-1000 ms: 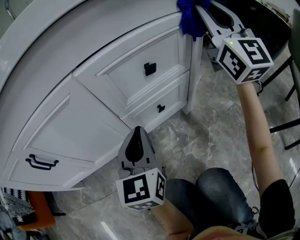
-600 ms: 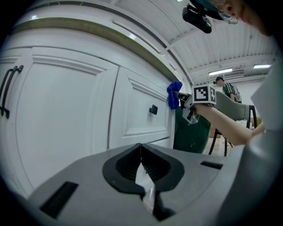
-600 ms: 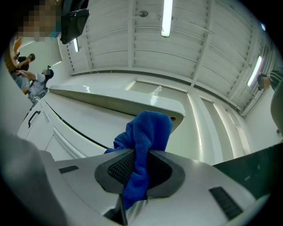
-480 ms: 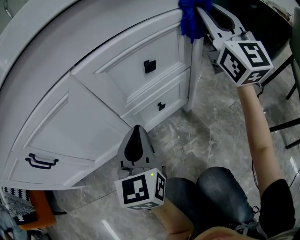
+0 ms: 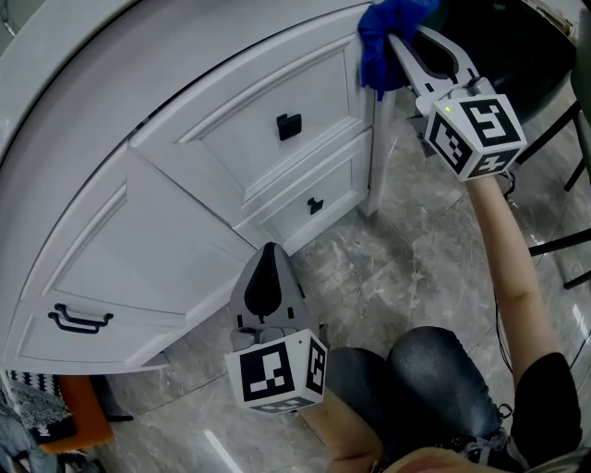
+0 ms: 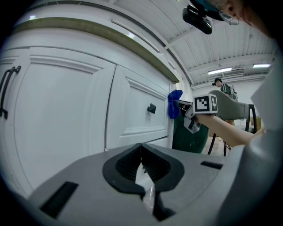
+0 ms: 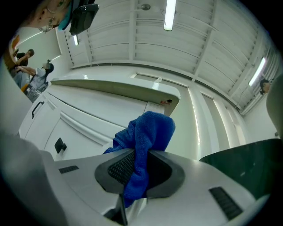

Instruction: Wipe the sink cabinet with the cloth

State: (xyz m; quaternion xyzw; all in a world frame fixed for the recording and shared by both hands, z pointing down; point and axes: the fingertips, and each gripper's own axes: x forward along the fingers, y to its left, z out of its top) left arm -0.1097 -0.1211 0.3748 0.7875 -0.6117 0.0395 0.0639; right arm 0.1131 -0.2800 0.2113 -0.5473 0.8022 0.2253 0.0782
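My right gripper [image 7: 140,167] has its jaws clamped on the blue cloth [image 7: 152,128] at the sink cabinet's [image 5: 231,139] upper corner. My left gripper [image 6: 141,163] hangs low, jaws together, empty.

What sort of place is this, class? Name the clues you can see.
Probably a mock washroom inside a large hall: a white sink cabinet with black drawer pulls stands on marble-look floor tiles, while strip lights run along a high panelled ceiling.

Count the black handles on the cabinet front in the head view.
3: a square knob on the upper drawer, a smaller knob on the lower drawer, and a bar handle on the left door. Others may be out of frame.
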